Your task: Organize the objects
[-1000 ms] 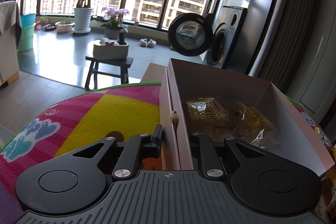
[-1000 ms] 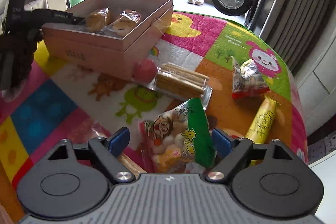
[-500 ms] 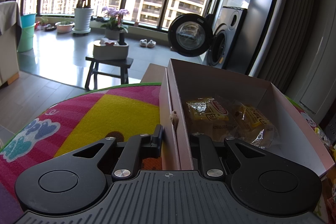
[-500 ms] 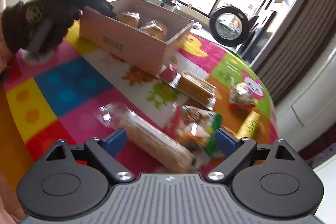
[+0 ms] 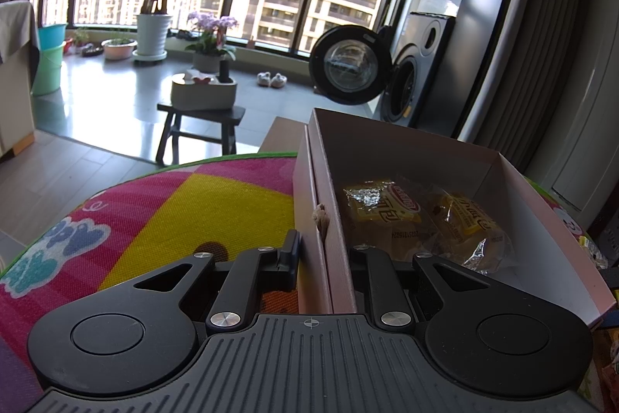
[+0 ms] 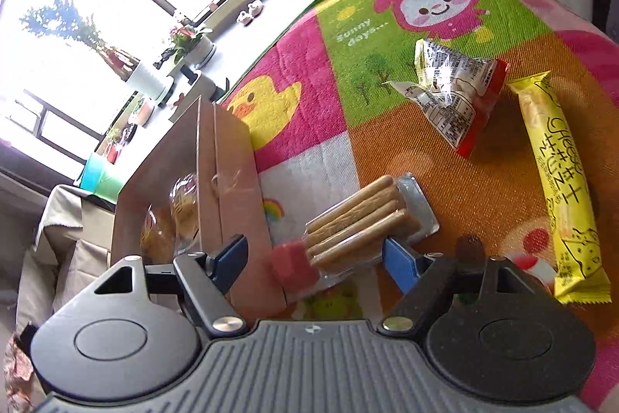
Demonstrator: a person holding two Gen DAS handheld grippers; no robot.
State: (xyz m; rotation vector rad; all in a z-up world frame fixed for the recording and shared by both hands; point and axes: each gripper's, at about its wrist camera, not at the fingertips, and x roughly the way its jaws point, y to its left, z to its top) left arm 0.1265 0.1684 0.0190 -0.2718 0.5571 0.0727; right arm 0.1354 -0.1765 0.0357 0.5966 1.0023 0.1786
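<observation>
A pink cardboard box [image 5: 406,149] stands on the colourful mat [image 5: 193,211] and holds two wrapped bread packets [image 5: 387,215]. My left gripper [image 5: 325,258] is shut on the box's near side wall, one finger outside and one inside. In the right wrist view the box [image 6: 236,180] is at the left. A clear pack of biscuit sticks [image 6: 359,215] with a red end lies beside it. My right gripper [image 6: 315,258] is open and straddles that pack's near end. Its blue fingertips [image 6: 398,258] do not touch the pack.
A red and silver snack packet [image 6: 452,95] and a long yellow cheese stick pack [image 6: 561,180] lie on the mat to the right. The round table's edge [image 5: 116,184] curves past the box. Beyond it are a dark stool [image 5: 201,126] and a washing machine [image 5: 348,64].
My right gripper swung away from the green snack bag and long cracker pack, tilted, and came over the biscuit stick pack beside the box. The left gripper and box have not moved.
</observation>
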